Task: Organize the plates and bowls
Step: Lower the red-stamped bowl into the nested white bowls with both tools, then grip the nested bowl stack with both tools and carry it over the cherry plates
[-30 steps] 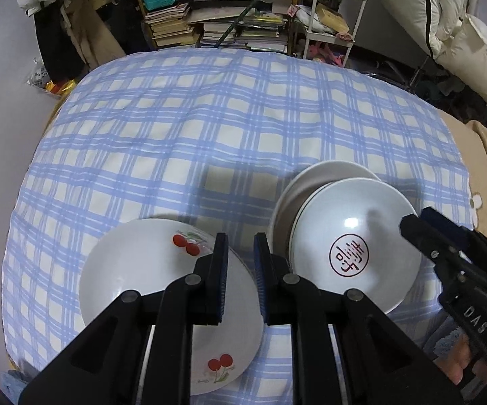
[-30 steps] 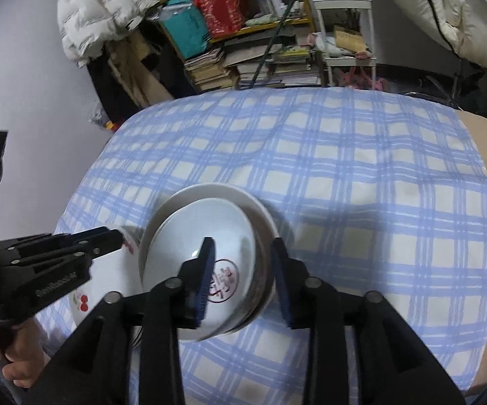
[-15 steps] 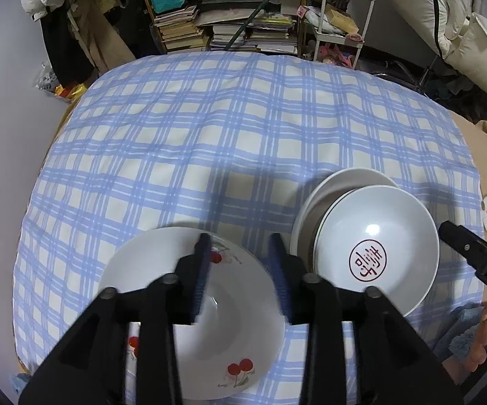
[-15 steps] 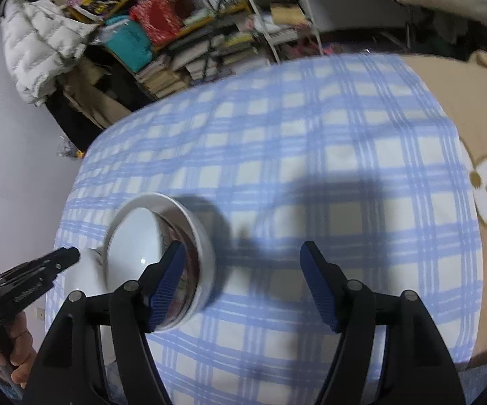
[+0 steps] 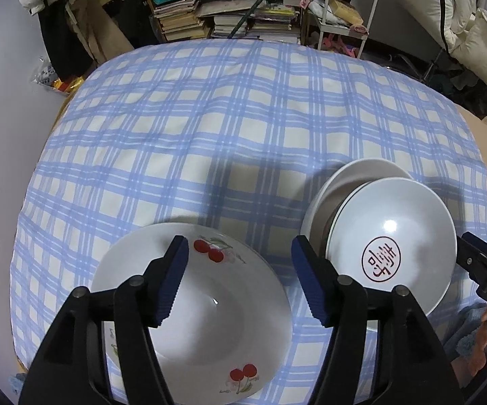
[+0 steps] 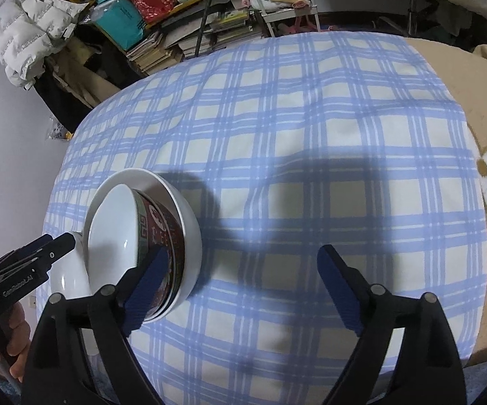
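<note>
While both tongs spread apart empty, a cherry plate (image 5: 209, 307) and two nested bowls lie on a checked cloth (image 5: 230, 125).

Left gripper (image 5: 240, 281): jaws opening, above the cherry plate, nothing pressed, plate's near rim hidden by its arms. Seal bowl (image 5: 391, 246), red mark inside, tilted in larger white bowl (image 5: 344, 179); its dark patterned outside shows only from the right wrist. Right gripper (image 6: 243, 288): jaws opening wide, bowls just beside its left finger, bare cloth between. Tan flowered blanket (image 6: 486, 108) at the edge; book-stacked shelves (image 5: 230, 10) and white cart (image 5: 344, 3) beyond.
</note>
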A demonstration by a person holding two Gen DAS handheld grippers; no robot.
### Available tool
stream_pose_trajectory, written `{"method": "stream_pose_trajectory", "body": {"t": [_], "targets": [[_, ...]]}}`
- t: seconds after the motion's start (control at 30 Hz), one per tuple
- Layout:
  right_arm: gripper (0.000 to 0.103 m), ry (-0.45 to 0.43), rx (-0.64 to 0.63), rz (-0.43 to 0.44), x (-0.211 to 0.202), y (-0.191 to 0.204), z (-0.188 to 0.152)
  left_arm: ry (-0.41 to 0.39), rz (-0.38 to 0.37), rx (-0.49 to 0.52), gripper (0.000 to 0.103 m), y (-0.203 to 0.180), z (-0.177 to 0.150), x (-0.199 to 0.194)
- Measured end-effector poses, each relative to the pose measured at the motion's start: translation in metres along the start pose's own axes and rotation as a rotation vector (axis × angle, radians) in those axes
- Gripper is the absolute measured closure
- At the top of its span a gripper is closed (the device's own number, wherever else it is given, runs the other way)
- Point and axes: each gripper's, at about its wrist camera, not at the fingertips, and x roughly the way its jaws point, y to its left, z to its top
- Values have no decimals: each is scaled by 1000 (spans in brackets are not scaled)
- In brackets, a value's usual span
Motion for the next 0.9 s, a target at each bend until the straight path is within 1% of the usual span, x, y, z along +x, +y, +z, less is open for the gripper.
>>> {"method": "stream_pose_trajectory", "body": {"t": [0.13, 0.3, 0.4, 0.5, 0.57, 0.67, 0.7, 0.8, 0.9], "targets": [[6, 9, 11, 3, 3, -2, 0, 18, -26, -5, 40, 0, 1, 5], [6, 31, 9, -17, 9, -2, 0, 38, -26, 1, 40, 0, 2, 12], [6, 38, 15, -14, 12, -3, 0, 49, -48, 0, 40, 2, 3, 13], [6, 49, 22, -15, 16, -4, 0, 50, -87, -16, 40, 7, 5, 9], [6, 51, 26, -10, 17, -5, -1, 44, -130, -35, 40, 12, 5, 3], [6, 48, 28, -9, 16, -6, 0, 52, -174, -40, 40, 13, 7, 1], [6, 49, 29, -8, 16, -6, 0, 52, -173, -37, 40, 12, 8, 2], [6, 51, 32, -7, 16, -6, 0, 61, -125, -26, 40, 8, 10, 6], [6, 50, 32, -7, 16, -7, 0, 85, -129, -26, 40, 6, 10, 13]]}}
